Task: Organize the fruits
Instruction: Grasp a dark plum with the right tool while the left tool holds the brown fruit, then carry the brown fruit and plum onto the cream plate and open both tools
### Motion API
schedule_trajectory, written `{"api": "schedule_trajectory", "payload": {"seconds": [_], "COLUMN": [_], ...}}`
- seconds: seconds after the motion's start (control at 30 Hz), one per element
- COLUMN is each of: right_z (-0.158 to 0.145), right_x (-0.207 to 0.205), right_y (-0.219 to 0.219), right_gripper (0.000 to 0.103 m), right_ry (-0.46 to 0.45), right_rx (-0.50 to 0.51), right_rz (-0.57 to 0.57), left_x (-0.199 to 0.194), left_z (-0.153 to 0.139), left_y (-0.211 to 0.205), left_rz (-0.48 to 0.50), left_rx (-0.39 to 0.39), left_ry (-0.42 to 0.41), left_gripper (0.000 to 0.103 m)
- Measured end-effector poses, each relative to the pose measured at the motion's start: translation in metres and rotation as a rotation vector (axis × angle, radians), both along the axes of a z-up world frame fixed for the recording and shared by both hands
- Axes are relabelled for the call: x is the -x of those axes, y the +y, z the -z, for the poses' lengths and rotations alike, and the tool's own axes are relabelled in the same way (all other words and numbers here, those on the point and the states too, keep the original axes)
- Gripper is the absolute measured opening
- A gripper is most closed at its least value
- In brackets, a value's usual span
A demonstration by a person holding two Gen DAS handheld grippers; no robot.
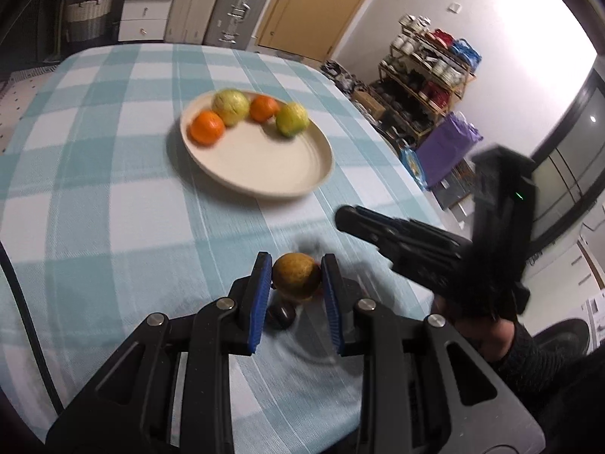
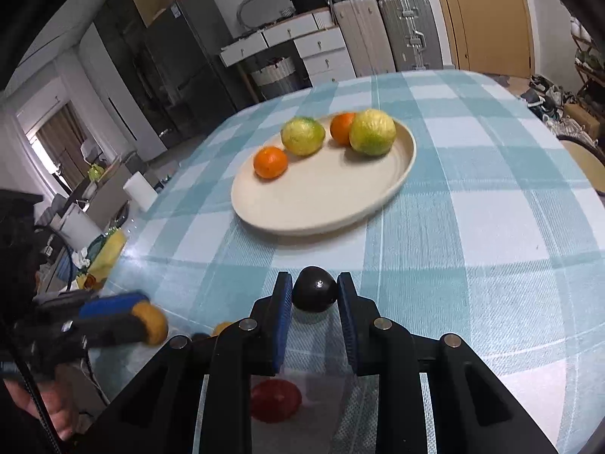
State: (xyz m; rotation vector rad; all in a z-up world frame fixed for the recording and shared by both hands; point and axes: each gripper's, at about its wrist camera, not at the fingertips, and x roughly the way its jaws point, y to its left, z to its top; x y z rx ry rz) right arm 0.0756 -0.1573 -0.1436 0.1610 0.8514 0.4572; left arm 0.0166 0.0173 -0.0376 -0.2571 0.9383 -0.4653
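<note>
The cream plate (image 2: 325, 204) sits mid-table (image 2: 491, 227), its near half bare, with two oranges and two yellow-green fruits along its far rim. Nearer than the plate, both tools tilt downward: the left hand-held gripper (image 1: 297, 280) is clamped on a brownish-yellow fruit (image 1: 297, 278), and the right hand-held gripper (image 2: 315, 291) is clamped on a dark, roundish fruit (image 2: 315, 294), long axis unclear.

Tablecloth (image 1: 113, 189): pale blue and white check. Plate (image 1: 264, 166): cream. On it, two orange fruits (image 1: 206, 128) and two yellow-green fruits (image 1: 292, 119).
</note>
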Motion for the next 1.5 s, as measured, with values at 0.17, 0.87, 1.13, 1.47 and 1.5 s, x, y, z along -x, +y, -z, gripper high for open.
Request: {"api": "schedule_trajectory", "payload": {"seconds": [0.17,0.87,1.13,1.47,1.5], "right_z": [-0.017,-0.024,-0.016,-0.002,0.0], "right_x": [-0.006,-0.076,-0.1,-0.121,-0.123], "right_y": [0.006,0.016,0.021,0.018,0.017], "right_gripper": [0.025,0.025,0.025,0.025,0.025], "right_ry": [-0.053,-0.056,-0.037,0.008,0.016], "right_rx": [0.001,0.0,0.007,-0.014,-0.018], "right_rz": [-0.03,-0.069,-0.073,-0.05,-0.049], "left_x": [-0.029,-0.161,-0.2,-0.236,-0.238], "left_z": [-0.013,-0.006,-0.006,0.013,0.014], "left_y": [0.004,-0.015,-0.034,-0.058,-0.06], "left_rz": [-0.033,-0.08,-0.055,-0.031,-0.031], "left_rx": [-0.02,-0.003,-0.007,-0.014,-0.018], "left_ry": [-0.026,0.041,0.047,0.081,0.082], "left_gripper": [0.024,0.024,0.024,0.024,0.024]}}
